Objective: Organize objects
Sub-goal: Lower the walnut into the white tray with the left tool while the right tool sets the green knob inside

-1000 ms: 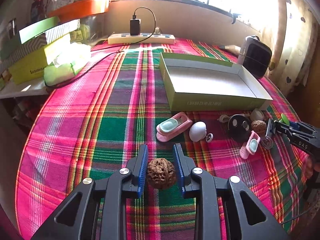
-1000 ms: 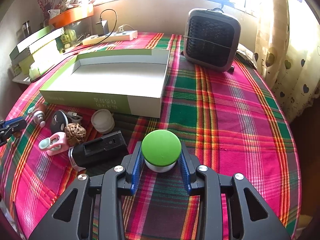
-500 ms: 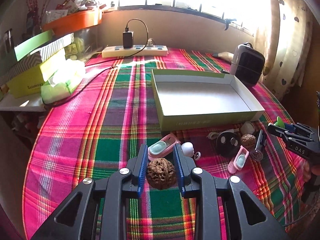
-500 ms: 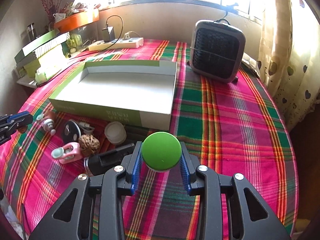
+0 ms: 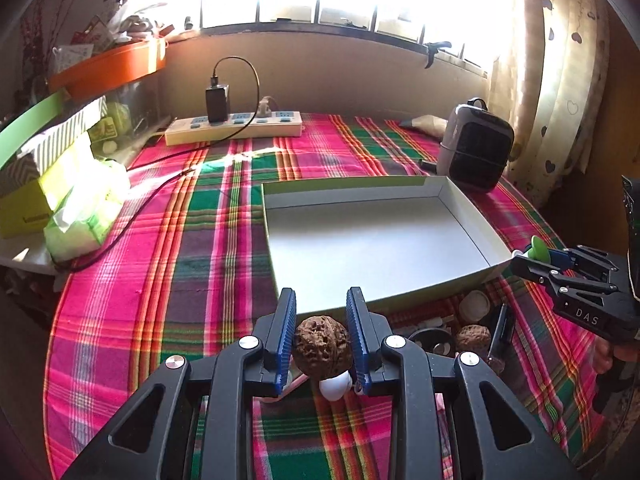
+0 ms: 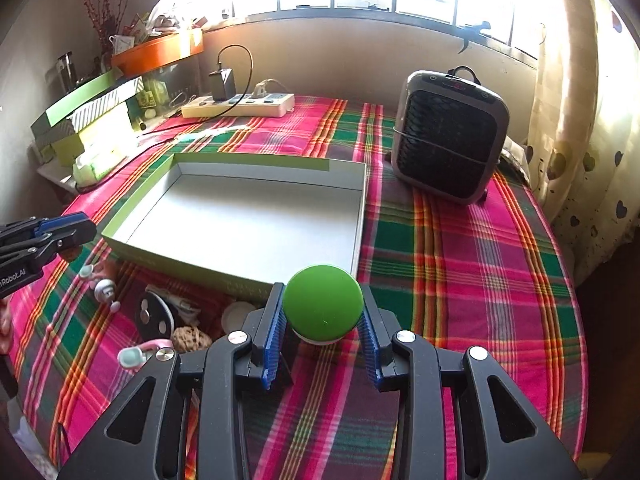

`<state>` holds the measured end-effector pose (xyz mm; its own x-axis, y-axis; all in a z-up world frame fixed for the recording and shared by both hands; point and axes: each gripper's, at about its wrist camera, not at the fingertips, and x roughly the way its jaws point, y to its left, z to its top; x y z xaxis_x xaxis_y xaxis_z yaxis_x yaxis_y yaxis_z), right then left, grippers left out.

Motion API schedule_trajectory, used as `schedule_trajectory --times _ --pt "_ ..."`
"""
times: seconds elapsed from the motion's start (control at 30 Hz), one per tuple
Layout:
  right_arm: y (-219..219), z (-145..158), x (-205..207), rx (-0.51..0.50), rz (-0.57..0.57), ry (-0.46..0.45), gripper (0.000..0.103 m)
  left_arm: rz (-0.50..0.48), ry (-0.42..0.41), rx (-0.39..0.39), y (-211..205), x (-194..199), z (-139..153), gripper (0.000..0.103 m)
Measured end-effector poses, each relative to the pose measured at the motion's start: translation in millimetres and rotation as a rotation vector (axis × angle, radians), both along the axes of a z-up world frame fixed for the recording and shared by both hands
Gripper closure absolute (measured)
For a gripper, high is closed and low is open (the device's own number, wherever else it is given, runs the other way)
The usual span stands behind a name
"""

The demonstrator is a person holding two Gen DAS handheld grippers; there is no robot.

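My left gripper [image 5: 321,340] is shut on a brown walnut [image 5: 322,347], held above the plaid table just short of the near wall of the shallow green box [image 5: 400,300]. My right gripper [image 6: 322,322] is shut on a green-capped round object [image 6: 323,303], lifted near the box's [image 6: 180,262] near right corner. In the left wrist view the right gripper [image 5: 536,258] shows at the right edge with the green cap. In the right wrist view the left gripper [image 6: 80,228] pokes in at the left edge. The box interior is bare white.
Loose items lie in front of the box: a second walnut [image 6: 191,338], a black disc [image 6: 154,314], a white round lid [image 6: 238,314], a pink clip [image 6: 138,354], a white egg-shaped toy [image 5: 336,386]. A black heater [image 6: 448,136] stands back right, a power strip [image 6: 240,105] at the back, stacked boxes [image 6: 88,120] left.
Both grippers have risen and moved toward the box, each keeping its object. The loose items now sit lower in view, partly hidden under the fingers.
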<state>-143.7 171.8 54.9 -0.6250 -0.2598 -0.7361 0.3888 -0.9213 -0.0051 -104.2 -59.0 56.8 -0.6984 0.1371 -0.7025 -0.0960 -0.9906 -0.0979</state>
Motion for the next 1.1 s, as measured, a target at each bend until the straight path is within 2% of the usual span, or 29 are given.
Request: schedule_trajectory --times 0.4,0.63,1.1 --pt "-34.9 8.0 -39.6 -0.004 0.062 0.002 0.068 -0.04 -0.009 -0.006 11.7 -54.4 0.2 0.079" --pt "-44.8 -6.9 -79.6 -0.004 0.049 -0.068 0.068 -0.031 -0.046 -0.001 13.5 -88.1 -8.3 0.079" --pt "-62.7 -25.2 -118.8 0.043 0.034 -0.101 0.068 -0.035 -0.101 -0.035 21.2 -134.7 -29.6 0.079"
